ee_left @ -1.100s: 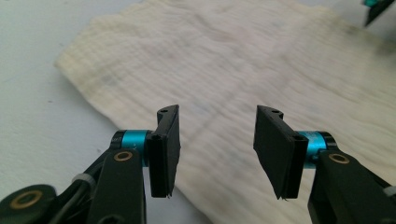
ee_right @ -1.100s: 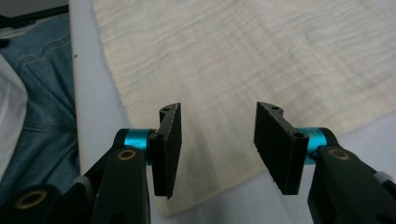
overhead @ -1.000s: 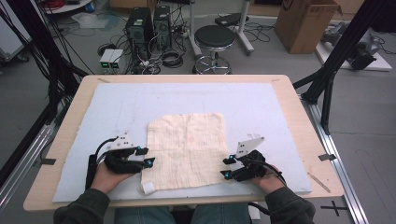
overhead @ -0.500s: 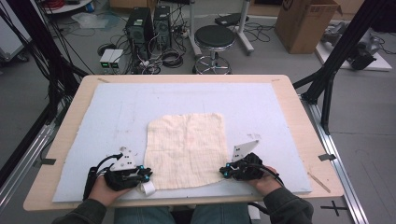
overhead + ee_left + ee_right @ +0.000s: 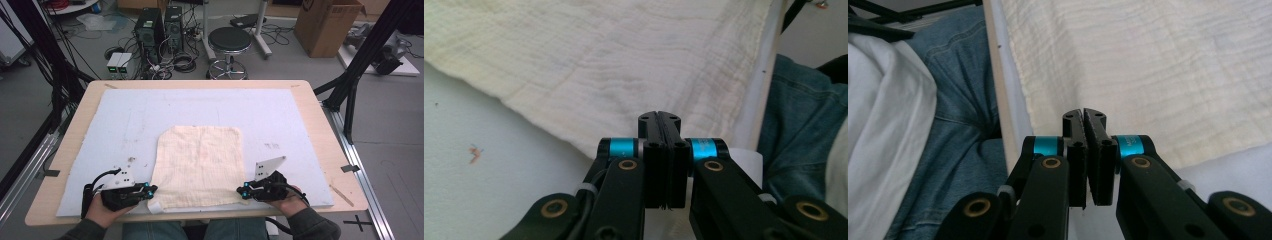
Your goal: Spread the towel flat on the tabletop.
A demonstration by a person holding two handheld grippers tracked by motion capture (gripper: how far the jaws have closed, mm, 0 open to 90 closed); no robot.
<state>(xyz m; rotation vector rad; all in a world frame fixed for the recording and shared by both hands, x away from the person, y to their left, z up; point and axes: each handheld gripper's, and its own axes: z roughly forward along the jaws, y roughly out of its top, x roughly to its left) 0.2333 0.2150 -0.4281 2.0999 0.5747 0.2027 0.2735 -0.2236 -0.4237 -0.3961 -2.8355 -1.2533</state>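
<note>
A cream cloth (image 5: 200, 165) lies flat on the pale blue mat (image 5: 125, 125), with its near edge close to the table's front. My left gripper (image 5: 150, 189) sits at the cloth's near left corner, beside a small white tag (image 5: 154, 206). In the left gripper view the jaws (image 5: 659, 115) are pressed together over that corner of the cloth (image 5: 599, 60). My right gripper (image 5: 240, 191) is at the near right corner. Its jaws (image 5: 1083, 112) stand all but together, and the corner of the cloth (image 5: 1158, 65) is hidden behind them.
The wooden table (image 5: 320, 115) frames the mat, and a thin wooden stick (image 5: 341, 195) lies near its right front corner. The person's jeans (image 5: 963, 100) are just past the front edge. A stool (image 5: 229, 42), computers and a cardboard box (image 5: 327, 22) stand beyond the far edge.
Both grippers have slid back along the cloth's sides toward the front edge, down to its near corners. The cloth has stayed in place.
</note>
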